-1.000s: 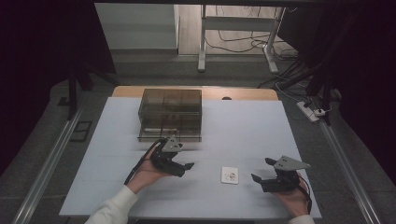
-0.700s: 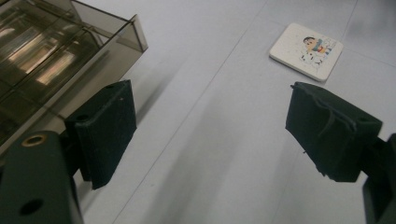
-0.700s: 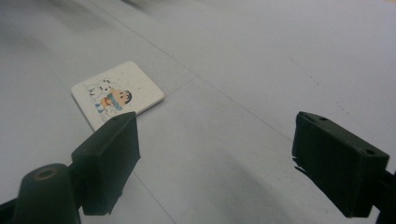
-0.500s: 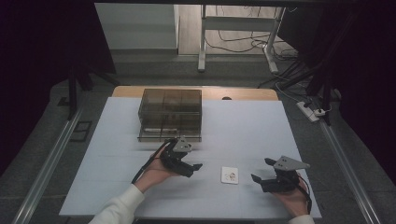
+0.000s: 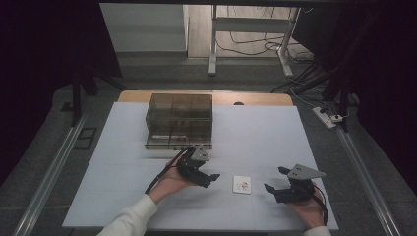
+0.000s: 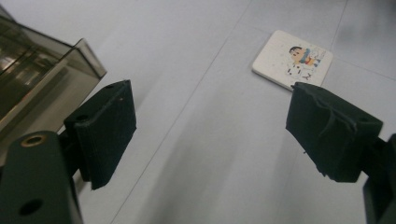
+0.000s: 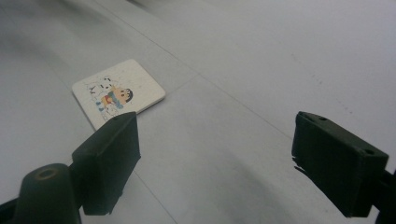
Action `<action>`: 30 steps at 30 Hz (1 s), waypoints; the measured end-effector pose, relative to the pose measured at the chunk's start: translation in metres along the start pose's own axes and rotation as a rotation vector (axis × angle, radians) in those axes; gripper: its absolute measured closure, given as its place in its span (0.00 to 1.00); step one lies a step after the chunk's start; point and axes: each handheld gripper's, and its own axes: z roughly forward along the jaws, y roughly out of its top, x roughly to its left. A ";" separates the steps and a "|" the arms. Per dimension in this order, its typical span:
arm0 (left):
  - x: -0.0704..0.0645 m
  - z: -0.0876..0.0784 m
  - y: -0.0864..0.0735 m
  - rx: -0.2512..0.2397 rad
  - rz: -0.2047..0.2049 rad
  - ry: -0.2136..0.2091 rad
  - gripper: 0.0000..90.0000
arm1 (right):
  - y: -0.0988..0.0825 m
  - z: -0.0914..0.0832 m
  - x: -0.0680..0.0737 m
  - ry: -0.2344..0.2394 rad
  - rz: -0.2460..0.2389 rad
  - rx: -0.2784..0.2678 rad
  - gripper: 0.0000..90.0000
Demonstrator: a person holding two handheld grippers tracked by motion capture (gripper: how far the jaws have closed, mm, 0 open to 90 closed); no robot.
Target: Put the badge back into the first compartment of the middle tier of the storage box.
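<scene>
Lying flat on the white table [image 5: 123, 187], the tile [image 5: 241, 184] sat between the two grippers, touched by neither. The left gripper [image 5: 209, 178] hovered just beside it, jaws spread apart and empty, the tile ahead of its right pad [image 6: 327, 130]. The right gripper [image 5: 275, 184], near the tile's other side, was likewise released. A smoked box [image 5: 179, 120] stood behind the left hand [image 5: 172, 182].
</scene>
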 end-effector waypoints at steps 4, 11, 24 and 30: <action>-0.004 0.006 0.004 0.012 0.012 -0.016 0.18 | 0.000 0.000 0.000 0.002 0.001 -0.001 0.17; -0.009 0.012 0.011 0.037 0.042 -0.027 0.17 | 0.000 0.000 0.001 -0.001 -0.002 0.001 0.17; -0.017 0.030 0.033 0.047 0.072 -0.092 0.16 | 0.001 -0.001 0.002 0.002 -0.007 -0.006 0.17; -0.026 0.040 0.042 0.071 0.098 -0.119 0.15 | 0.001 -0.002 0.003 -0.003 -0.012 -0.005 0.17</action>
